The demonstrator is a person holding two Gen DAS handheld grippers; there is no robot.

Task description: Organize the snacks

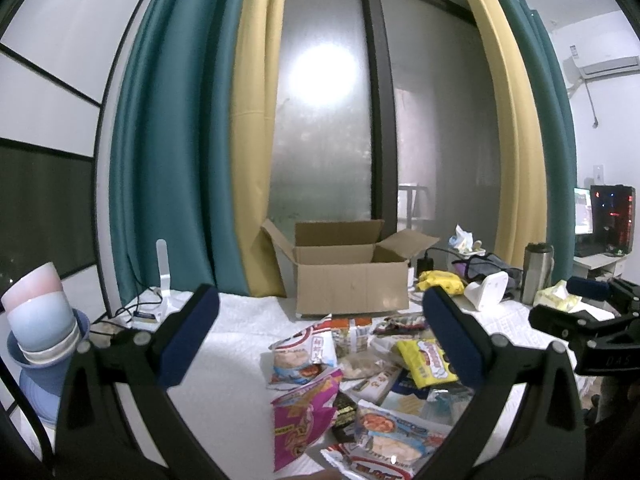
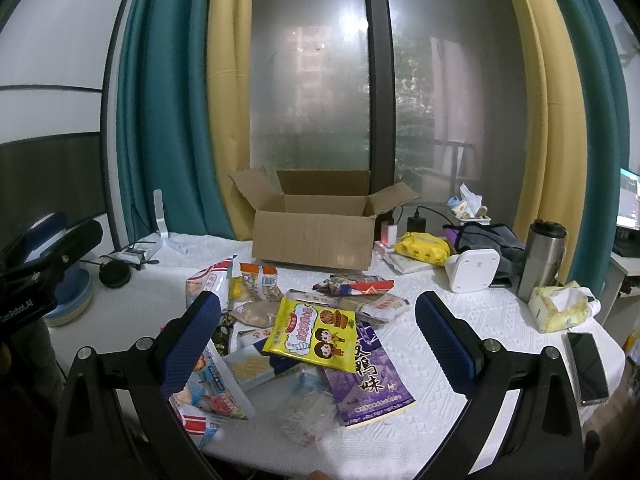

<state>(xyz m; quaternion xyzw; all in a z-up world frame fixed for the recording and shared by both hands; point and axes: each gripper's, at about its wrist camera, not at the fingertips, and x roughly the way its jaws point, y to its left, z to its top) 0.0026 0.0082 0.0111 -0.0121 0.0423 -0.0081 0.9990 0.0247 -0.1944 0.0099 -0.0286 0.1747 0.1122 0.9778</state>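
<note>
A pile of snack packets lies on the white tablecloth (image 2: 460, 320). A yellow cartoon packet (image 2: 312, 334) tops it, with a purple packet (image 2: 368, 384) to its right; a magenta packet (image 1: 300, 420) shows in the left wrist view. An open cardboard box (image 2: 316, 232) stands behind the pile; it also shows in the left wrist view (image 1: 352, 284). My left gripper (image 1: 320, 332) is open and empty above the pile's left side. My right gripper (image 2: 318, 332) is open and empty above the yellow packet. Each gripper shows at the edge of the other's view.
Stacked bowls (image 1: 40, 320) stand at the far left. A steel flask (image 2: 542, 260), a tissue box (image 2: 560, 308), a phone (image 2: 588, 366), a white device (image 2: 472, 270) and a yellow wipes pack (image 2: 420, 246) sit on the right. Cables and a charger lie behind.
</note>
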